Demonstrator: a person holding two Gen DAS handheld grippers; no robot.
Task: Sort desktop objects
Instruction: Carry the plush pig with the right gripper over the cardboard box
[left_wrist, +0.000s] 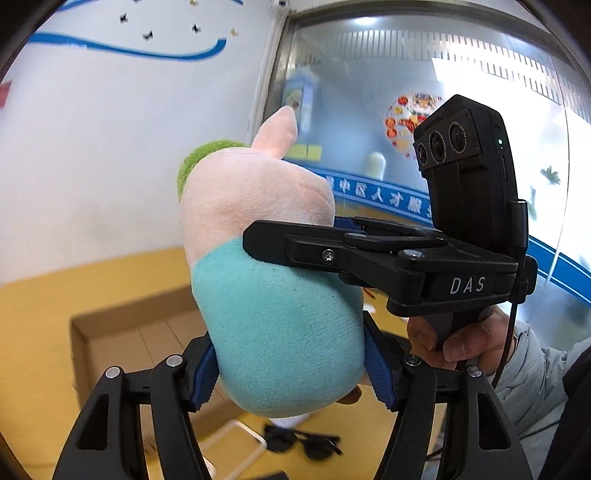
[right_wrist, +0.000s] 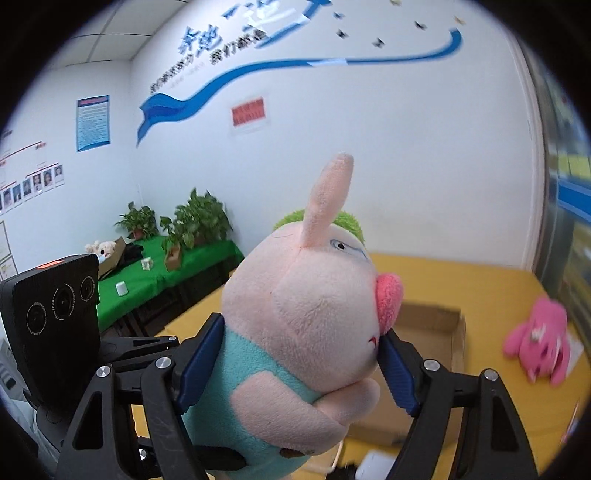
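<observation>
A plush pig (left_wrist: 280, 314) with a pink head, a teal body and a green tuft is held up in the air above the yellow table (left_wrist: 37, 314). My left gripper (left_wrist: 291, 373) is shut on its teal body, with the blue pads pressed into both sides. In the left wrist view my right gripper comes in from the right, and one of its fingers (left_wrist: 273, 243) lies across the plush where head meets body. In the right wrist view the plush pig (right_wrist: 306, 306) fills the middle, and my right gripper (right_wrist: 299, 362) is shut on it at neck height.
An open cardboard box (left_wrist: 110, 332) (right_wrist: 436, 332) sits on the table below the plush. Black sunglasses (left_wrist: 303, 441) and a white frame (left_wrist: 240, 443) lie near the front. A pink plush toy (right_wrist: 539, 339) lies at the right. A green table with plants (right_wrist: 147, 280) stands behind.
</observation>
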